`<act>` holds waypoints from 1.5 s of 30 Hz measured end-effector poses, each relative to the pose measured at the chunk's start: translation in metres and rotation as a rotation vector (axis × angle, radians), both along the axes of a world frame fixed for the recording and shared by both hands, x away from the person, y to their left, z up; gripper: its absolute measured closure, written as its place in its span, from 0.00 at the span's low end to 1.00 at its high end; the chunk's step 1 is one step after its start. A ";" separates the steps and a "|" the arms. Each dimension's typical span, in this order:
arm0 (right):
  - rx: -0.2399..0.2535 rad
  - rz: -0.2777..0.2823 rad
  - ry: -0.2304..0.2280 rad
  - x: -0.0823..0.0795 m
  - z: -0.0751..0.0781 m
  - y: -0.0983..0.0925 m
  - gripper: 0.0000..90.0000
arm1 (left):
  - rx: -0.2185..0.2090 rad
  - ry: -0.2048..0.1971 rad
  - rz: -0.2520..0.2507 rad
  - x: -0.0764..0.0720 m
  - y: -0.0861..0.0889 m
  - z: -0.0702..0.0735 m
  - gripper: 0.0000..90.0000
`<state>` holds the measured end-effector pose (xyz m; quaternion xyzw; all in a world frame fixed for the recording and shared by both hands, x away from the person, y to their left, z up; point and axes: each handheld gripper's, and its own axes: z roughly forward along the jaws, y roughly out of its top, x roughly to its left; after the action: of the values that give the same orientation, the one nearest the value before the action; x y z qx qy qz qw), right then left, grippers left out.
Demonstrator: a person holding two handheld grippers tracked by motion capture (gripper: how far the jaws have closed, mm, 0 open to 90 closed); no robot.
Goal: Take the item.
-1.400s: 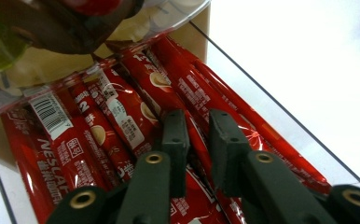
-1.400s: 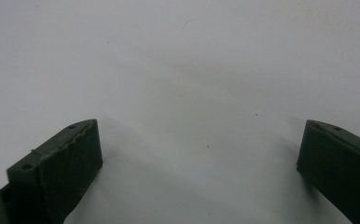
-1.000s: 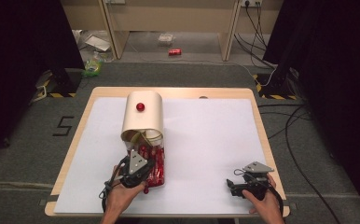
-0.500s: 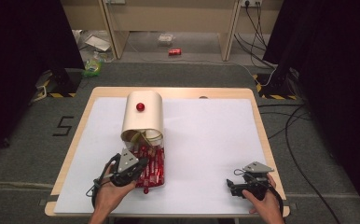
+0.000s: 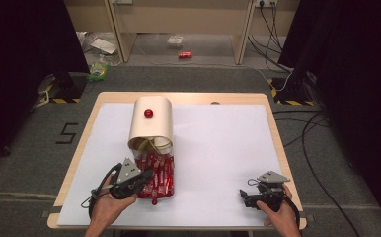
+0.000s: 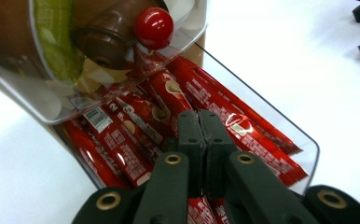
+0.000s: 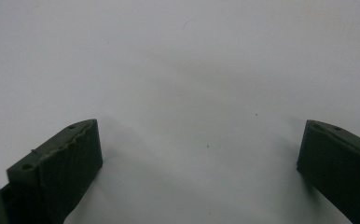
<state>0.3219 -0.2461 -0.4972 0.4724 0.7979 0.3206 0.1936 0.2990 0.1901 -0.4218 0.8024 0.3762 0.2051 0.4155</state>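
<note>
So the clear plastic box [image 6: 280,140] of glossy red snack sticks [image 6: 201,100] sits near the front-left of the white surface [image 5: 218,143], its cream rounded lid [image 5: 151,121] with a red ball knob [image 5: 148,113] tipped back open. Left tool [image 6: 199,122] hovers over the sticks, jaws pressed together, pinching nothing I can see. Looks like the picking step; next it needs to spread and drop onto one slippery wrapper. Right tool [image 7: 199,154] rests spread on the surface.
</note>
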 end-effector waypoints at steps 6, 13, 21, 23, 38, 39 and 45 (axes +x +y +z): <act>-0.001 0.000 0.000 0.000 0.000 0.000 0.00 | -0.020 0.001 -0.006 -0.010 0.011 0.003 0.98; -0.001 0.001 0.000 0.000 0.000 0.000 0.00 | -0.034 0.004 -0.020 -0.020 0.015 0.004 0.98; -0.001 0.001 0.000 0.000 0.000 0.000 0.00 | -0.049 -0.005 -0.018 -0.031 0.022 0.006 0.98; -0.001 0.001 0.000 0.000 0.000 0.000 0.00 | -0.055 -0.009 -0.012 -0.033 0.024 0.008 0.98; -0.001 0.001 0.000 0.000 0.000 0.000 0.00 | -0.066 -0.016 -0.021 -0.046 0.035 0.014 0.98; -0.001 0.001 0.000 0.000 0.000 0.000 0.00 | -0.067 -0.017 -0.021 -0.047 0.035 0.015 0.98; -0.002 0.002 -0.001 0.000 0.000 0.000 0.00 | -0.074 -0.015 -0.012 -0.053 0.043 0.016 0.98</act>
<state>0.3219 -0.2462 -0.4972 0.4713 0.7986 0.3203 0.1939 0.2459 0.2336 -0.4055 0.7873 0.3753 0.1947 0.4488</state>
